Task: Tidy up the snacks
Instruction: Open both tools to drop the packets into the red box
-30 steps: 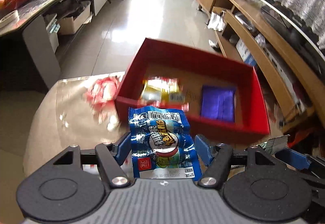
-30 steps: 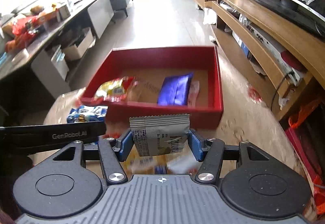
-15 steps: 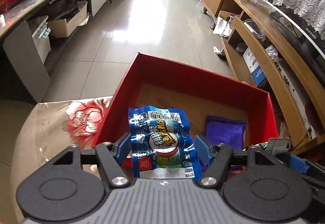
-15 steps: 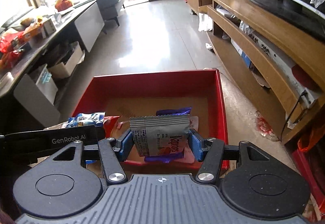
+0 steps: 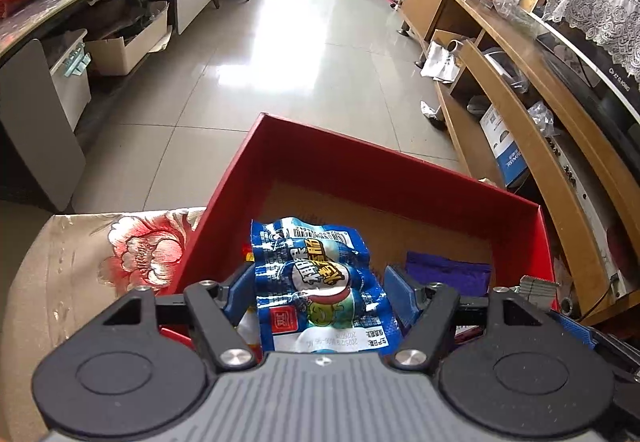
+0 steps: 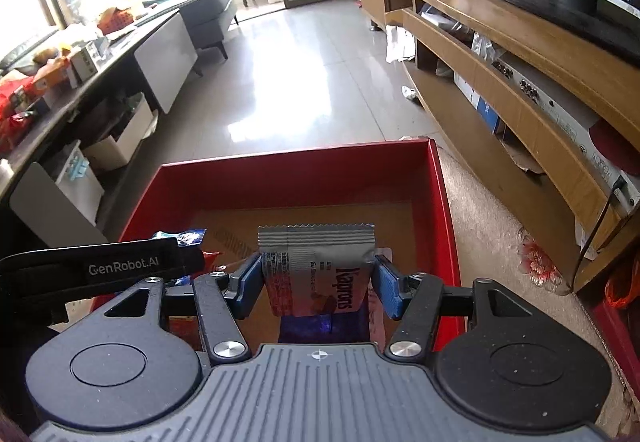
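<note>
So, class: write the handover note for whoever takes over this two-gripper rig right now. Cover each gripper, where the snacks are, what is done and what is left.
Left gripper: shut on the blue sausage pack, held over the red box.
Right gripper: jaws have just been opening a little, grey Kaprons packet still between the pads, over the same box.
Done: a purple packet already lies in the box.
Left: release both packets into the box, then check the flowered tablecloth for more snacks.
</note>
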Demonstrator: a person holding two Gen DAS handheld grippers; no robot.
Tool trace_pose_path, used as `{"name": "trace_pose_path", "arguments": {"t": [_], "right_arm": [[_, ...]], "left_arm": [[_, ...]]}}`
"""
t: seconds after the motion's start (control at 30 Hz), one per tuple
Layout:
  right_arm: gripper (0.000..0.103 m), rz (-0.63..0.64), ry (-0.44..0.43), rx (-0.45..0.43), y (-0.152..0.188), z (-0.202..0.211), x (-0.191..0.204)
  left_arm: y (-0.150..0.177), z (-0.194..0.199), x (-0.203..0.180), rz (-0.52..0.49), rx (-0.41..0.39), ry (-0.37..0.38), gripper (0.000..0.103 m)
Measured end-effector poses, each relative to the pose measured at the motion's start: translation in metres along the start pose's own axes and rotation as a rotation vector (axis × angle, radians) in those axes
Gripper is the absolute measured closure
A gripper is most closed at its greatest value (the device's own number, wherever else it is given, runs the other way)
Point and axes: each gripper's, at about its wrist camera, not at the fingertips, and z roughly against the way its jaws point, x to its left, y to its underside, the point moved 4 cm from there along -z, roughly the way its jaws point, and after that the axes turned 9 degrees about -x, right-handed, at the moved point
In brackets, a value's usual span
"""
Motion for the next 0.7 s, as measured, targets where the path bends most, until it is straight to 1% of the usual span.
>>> {"name": "trace_pose_path", "arguments": {"t": [0.07,0.2,0.33,0.47,0.6,0.7], "right_arm": [[0.036,-0.001,0.007,-0.007,-0.001,0.000,-0.001],[0.031,-0.007,0.018,-0.020,-0.002,0.000,-0.004],[0.028,-0.017,0.024,-0.026,-0.003,0.000,-0.009],[0.026,-0.027,0.028,-0.029,-0.004,-0.001,-0.012],[0.024,-0.015,0.030,-0.026,-0.003,0.000,-0.011],[0.024,0.003,0.029,-0.020,-0.002,0.002,-0.007]], "left_arm": [[0.000,0.000,-0.001,0.006,-0.001,0.002,0.038],[-0.001,-0.001,0.001,0.039,0.001,0.027,0.036],[-0.001,-0.001,0.000,0.049,-0.002,0.037,0.035],[-0.003,0.002,-0.001,0.041,-0.010,0.035,0.035],[-0.004,0.007,-0.002,0.042,-0.011,0.040,0.031],[-0.004,0.014,-0.004,0.018,-0.014,0.032,0.031]]}}
